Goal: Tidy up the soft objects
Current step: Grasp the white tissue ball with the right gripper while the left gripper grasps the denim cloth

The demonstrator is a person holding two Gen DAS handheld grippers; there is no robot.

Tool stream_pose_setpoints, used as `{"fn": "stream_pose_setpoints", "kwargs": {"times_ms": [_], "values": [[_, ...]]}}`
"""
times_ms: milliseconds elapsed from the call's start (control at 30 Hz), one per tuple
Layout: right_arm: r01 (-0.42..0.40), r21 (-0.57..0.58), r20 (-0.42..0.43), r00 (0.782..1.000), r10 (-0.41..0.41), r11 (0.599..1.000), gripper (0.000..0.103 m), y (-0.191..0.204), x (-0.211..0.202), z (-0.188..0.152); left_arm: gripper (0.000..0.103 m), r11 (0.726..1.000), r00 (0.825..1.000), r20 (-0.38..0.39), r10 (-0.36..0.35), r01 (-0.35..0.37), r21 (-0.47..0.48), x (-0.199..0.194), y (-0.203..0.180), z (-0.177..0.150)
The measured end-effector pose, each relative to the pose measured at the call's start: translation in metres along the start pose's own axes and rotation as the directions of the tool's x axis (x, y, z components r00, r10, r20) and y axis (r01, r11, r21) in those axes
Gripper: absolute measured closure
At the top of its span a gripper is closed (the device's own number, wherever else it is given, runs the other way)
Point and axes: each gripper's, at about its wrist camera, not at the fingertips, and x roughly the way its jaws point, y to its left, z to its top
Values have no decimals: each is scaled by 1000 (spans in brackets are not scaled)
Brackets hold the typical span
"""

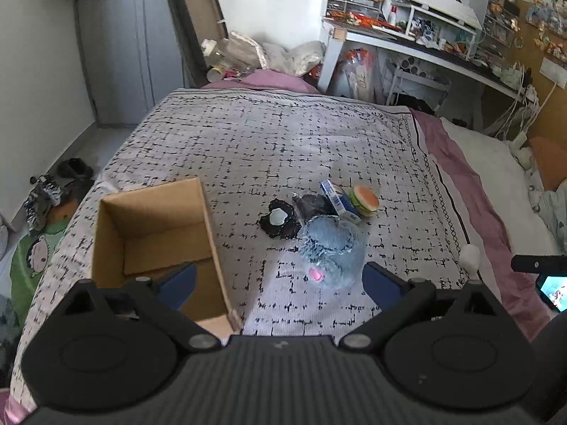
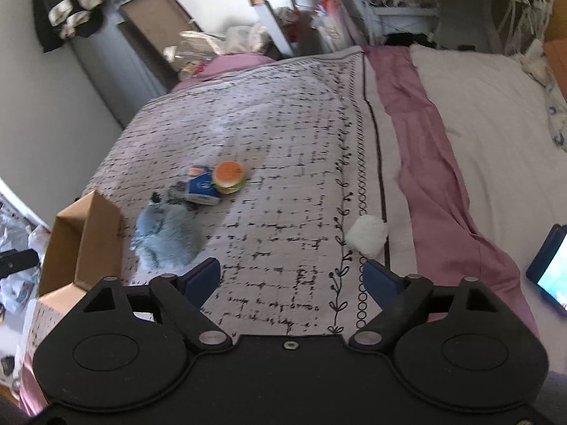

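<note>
An open cardboard box (image 1: 156, 233) stands on the patterned bedspread (image 1: 269, 141), empty inside; it also shows in the right wrist view (image 2: 85, 241). A blue-grey plush (image 1: 331, 251) lies right of it, also seen from the right wrist (image 2: 164, 237). Behind the plush lie a black lace piece (image 1: 280, 219), a blue-white carton (image 1: 338, 200) and a burger toy (image 1: 364, 200); the carton (image 2: 202, 186) and burger (image 2: 229, 177) show from the right wrist too. A white fluffy ball (image 2: 366, 235) lies near the spread's edge. My left gripper (image 1: 280, 279) is open above the box's near corner. My right gripper (image 2: 292, 278) is open and empty, close to the ball.
A pink sheet (image 2: 425, 148) and white bedding (image 2: 496, 134) lie to the right. A lit phone (image 2: 551, 265) lies at the right edge. A cluttered desk (image 1: 425, 35) stands beyond the bed. Shoes and clothes (image 1: 46, 198) lie on the floor at left.
</note>
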Motion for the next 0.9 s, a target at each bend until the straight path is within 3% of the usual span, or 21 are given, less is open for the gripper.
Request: {"fn": "stream_pose_setpoints", "kwargs": {"times_ms": [367, 900], "values": [[78, 111, -60, 996, -72, 991, 28, -25, 44, 14, 10, 998, 999, -35, -37, 39, 57, 58, -7, 21], [158, 130, -159, 978, -137, 979, 30, -39, 109, 24, 23, 990, 992, -103, -67, 80, 120, 134, -20, 29]]}}
